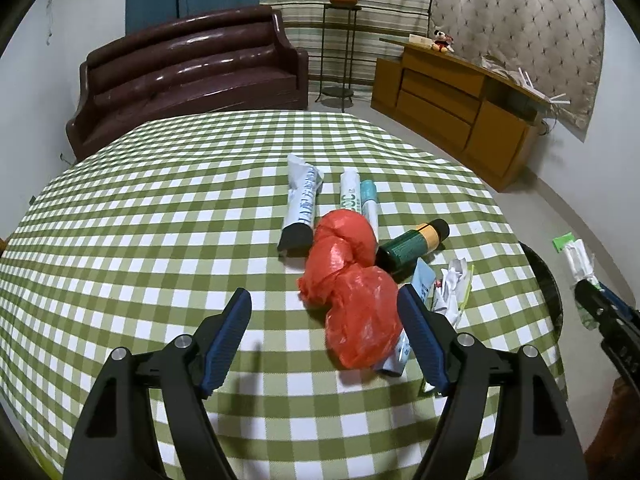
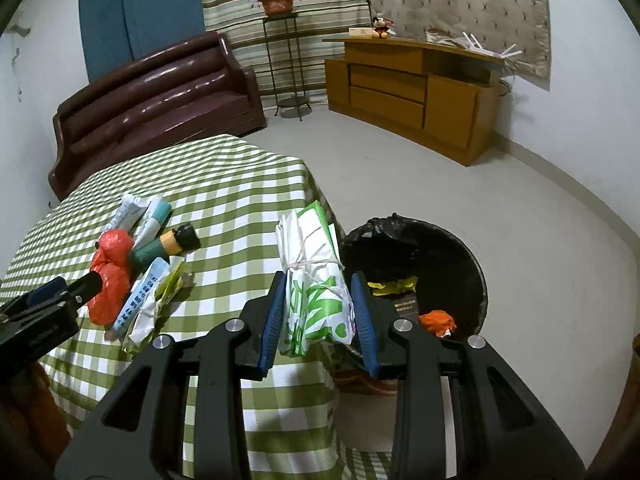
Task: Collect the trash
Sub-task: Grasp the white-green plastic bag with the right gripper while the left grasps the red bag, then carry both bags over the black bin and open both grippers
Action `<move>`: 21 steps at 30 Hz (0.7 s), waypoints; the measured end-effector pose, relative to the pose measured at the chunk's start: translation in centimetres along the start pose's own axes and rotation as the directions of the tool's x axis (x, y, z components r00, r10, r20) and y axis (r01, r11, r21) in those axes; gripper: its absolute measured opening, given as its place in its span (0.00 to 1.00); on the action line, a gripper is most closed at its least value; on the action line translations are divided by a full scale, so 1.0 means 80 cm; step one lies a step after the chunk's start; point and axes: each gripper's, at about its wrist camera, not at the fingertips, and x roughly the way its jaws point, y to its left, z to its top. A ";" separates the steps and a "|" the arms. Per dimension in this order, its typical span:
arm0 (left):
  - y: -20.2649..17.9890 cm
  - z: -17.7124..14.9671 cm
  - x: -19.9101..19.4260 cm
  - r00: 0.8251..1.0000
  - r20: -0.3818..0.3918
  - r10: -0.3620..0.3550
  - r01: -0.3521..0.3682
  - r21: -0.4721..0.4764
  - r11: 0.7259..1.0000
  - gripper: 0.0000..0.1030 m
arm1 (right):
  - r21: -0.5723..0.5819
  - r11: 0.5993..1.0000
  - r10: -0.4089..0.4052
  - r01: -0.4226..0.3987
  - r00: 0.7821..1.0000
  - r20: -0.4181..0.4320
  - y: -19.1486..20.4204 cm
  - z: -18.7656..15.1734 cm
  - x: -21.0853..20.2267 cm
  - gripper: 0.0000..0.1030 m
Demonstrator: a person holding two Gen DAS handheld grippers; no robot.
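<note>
A crumpled red plastic bag (image 1: 352,280) lies on the green-checked table (image 1: 160,220). My left gripper (image 1: 323,292) hovers over its near end, open, the right finger beside the bag and nothing pressed. Behind the bag lie a dark green roll with a black cap (image 1: 412,244), white paper rolls (image 1: 302,200) and crumpled paper (image 1: 452,284). In the right wrist view my right gripper (image 2: 319,276) is shut on a tied white-and-green plastic bag (image 2: 316,256), held off the table's right edge beside the black-lined bin (image 2: 468,248). The bin holds yellow and orange scraps (image 2: 438,320).
A brown sofa (image 1: 192,68) stands behind the table, with a plant stand (image 1: 340,40) and a wooden cabinet (image 1: 452,100) along the far wall. Bare floor (image 2: 440,184) lies between the table, the bin and the cabinet.
</note>
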 end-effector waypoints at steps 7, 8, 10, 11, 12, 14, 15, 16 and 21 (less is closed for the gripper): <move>-0.015 0.001 0.016 1.000 -0.015 -0.014 0.014 0.049 0.999 0.46 | 0.006 1.000 0.004 -0.004 1.000 -0.005 0.001 0.000 0.004 0.31; -0.015 0.001 0.019 1.000 -0.022 -0.021 0.022 0.051 0.998 0.39 | 0.006 1.000 0.004 -0.004 1.000 -0.007 0.001 -0.002 0.005 0.31; -0.017 -0.003 0.021 0.998 -0.031 -0.045 0.047 0.052 0.998 0.29 | 0.005 1.000 0.004 -0.004 1.000 -0.008 0.002 -0.004 0.005 0.31; -0.017 -0.004 0.022 0.998 -0.029 -0.047 0.048 0.053 0.997 0.26 | 0.006 1.000 0.004 -0.004 1.000 -0.008 0.002 -0.005 0.005 0.31; -0.018 -0.006 0.022 0.999 -0.023 -0.045 0.047 0.056 0.997 0.21 | 0.005 1.000 0.004 -0.004 1.000 -0.008 0.003 -0.005 0.005 0.31; -0.017 -0.008 0.020 0.998 -0.014 -0.054 0.054 0.063 0.997 0.18 | 0.002 1.000 0.003 -0.003 1.000 -0.008 0.004 -0.006 0.006 0.31; -0.016 -0.010 0.019 0.998 -0.011 -0.061 0.062 0.060 0.996 0.17 | 0.001 1.000 0.004 -0.004 1.000 -0.009 0.005 -0.007 0.006 0.31; -0.013 -0.011 0.018 0.998 -0.008 -0.063 0.064 0.056 0.996 0.17 | -0.001 1.000 0.004 -0.004 1.000 -0.010 0.005 -0.007 0.007 0.31; 0.003 -0.017 0.007 0.998 0.004 -0.064 0.063 0.046 0.997 0.14 | -0.008 1.000 0.002 -0.003 1.000 -0.012 0.007 -0.010 0.008 0.31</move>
